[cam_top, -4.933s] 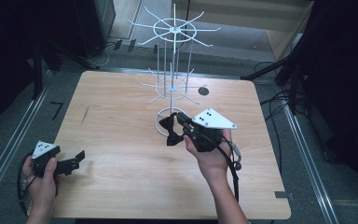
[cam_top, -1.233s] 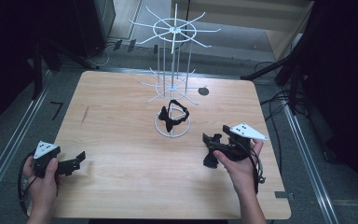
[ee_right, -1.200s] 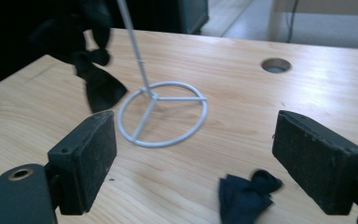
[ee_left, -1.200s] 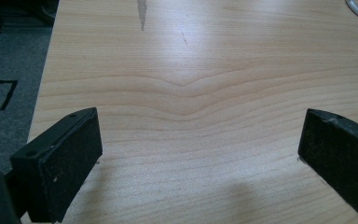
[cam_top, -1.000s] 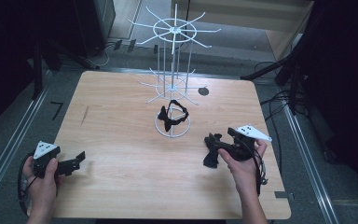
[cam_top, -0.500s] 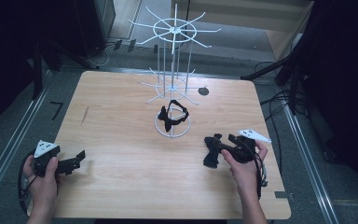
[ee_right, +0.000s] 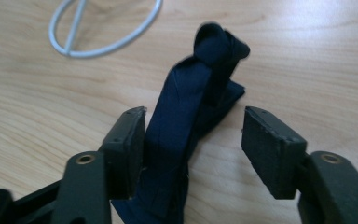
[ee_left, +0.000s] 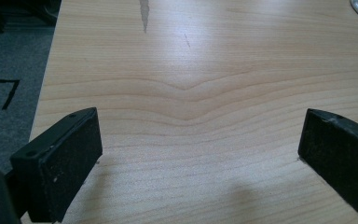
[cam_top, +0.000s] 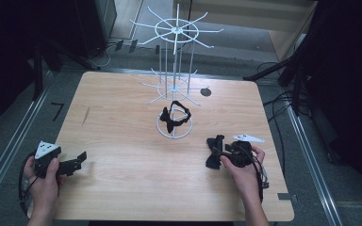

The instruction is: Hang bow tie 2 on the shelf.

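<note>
A dark navy cloth piece point(ee_right: 182, 107), folded like a bow tie, lies on the wooden table point(cam_top: 122, 141) at the right front. My right gripper point(ee_right: 193, 116) straddles it and its jaws have just been closing. The left pad point(ee_right: 133, 140) touches the cloth, while the right pad stands clear of it. From the high view that gripper point(cam_top: 215, 151) lies low on the table in the person's hand. My left gripper point(cam_top: 78, 162) rests at the front left, open, with bare wood between its jaws point(ee_left: 198, 135). Another black bow-tie piece point(cam_top: 175, 115) hangs low on the white wire rack point(cam_top: 174, 56).
The rack's white base ring point(cam_top: 162, 129) sits mid-table, a short way left of and beyond the right gripper, and its rim shows too in the right gripper view point(ee_right: 107, 28). A dark round spot point(cam_top: 205, 92) marks the far table. Metal rails and cables run along both sides.
The right gripper has sunk a little onto the table and its jaws have narrowed around the dark cloth. The left gripper has stayed put.
</note>
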Demonstrator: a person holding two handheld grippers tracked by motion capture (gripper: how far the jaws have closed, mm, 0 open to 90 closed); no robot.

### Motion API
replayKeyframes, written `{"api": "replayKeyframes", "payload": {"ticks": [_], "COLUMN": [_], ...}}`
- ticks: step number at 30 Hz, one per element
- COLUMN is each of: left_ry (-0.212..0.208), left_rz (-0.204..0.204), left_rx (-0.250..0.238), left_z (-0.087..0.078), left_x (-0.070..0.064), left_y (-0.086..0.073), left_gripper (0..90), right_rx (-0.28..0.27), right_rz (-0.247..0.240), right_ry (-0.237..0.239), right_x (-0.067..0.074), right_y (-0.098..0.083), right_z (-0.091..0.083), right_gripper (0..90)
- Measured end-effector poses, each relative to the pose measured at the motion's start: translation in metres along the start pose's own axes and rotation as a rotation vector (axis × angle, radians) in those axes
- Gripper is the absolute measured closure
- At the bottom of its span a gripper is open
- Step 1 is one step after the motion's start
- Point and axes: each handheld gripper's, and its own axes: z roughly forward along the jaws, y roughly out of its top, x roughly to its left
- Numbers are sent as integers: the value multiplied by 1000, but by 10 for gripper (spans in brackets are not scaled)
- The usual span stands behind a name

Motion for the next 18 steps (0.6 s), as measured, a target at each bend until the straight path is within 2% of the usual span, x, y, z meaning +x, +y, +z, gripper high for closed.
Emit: {"api": "replayKeyframes", "payload": {"ticks": [4,8,14,18], "left_ry": [2,1,5,4], "left_rz": [-4,-6,-8,-8], "left_rx": [-6,-4,-5,-5], "left_z": [-1,-1,-1,-1], "left_x": [0,1,1,1], "left_y": [-1,0,-1,-1], "left_gripper": [0,0,0,0], "right_rx": [-14,-41,-91,-163], "right_rz": [14,27,29,6], "right_ry": [-10,35,68,91], "right_x": [-4,-5,-1,7], "right_y": [0,2,6,12], "right_z": [-3,-8,-18,-28], "right_gripper": [583,752,791,797]}}
